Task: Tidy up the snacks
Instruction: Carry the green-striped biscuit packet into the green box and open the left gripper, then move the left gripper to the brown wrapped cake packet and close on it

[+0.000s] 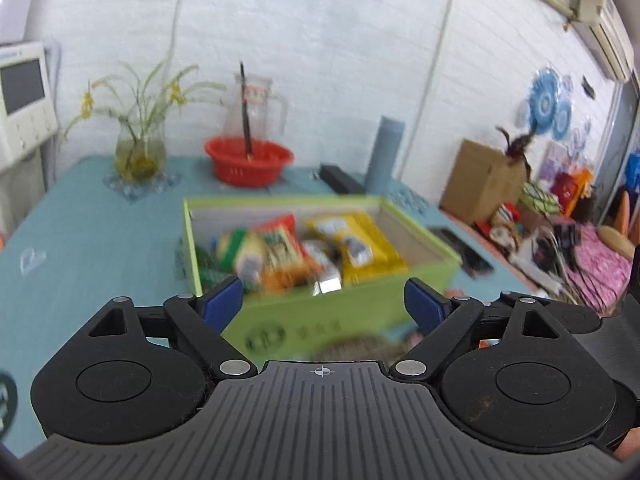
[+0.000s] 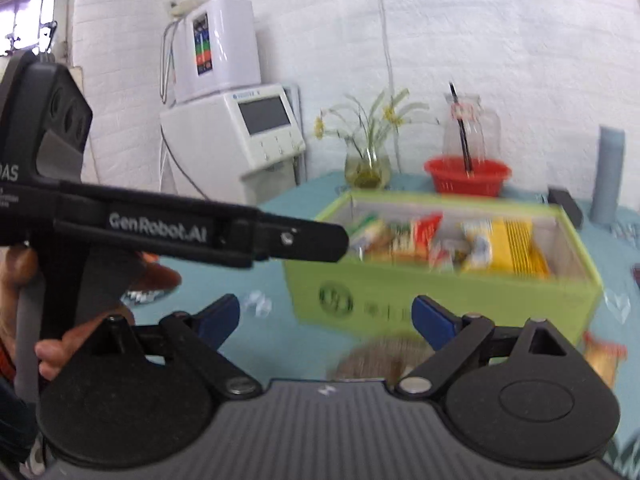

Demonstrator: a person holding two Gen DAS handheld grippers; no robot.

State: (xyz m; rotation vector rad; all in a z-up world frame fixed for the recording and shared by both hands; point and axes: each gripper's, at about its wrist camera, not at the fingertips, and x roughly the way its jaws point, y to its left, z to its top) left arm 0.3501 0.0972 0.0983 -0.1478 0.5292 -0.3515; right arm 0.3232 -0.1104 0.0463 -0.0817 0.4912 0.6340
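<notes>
Now both grippers' fingers apart, empty: left (image 1: pixel 323 300), right (image 2: pixel 326 314); snacks (image 1: pixel 296 252) in green box (image 1: pixel 340 316).

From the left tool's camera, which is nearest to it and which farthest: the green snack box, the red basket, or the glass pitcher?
Seen from the left tool, which is open:
1. Green snack box, right in front, between its fingers.
2. Red basket, beyond the box, toward the wall.
3. Glass pitcher, just behind the basket, against the wall.
</notes>
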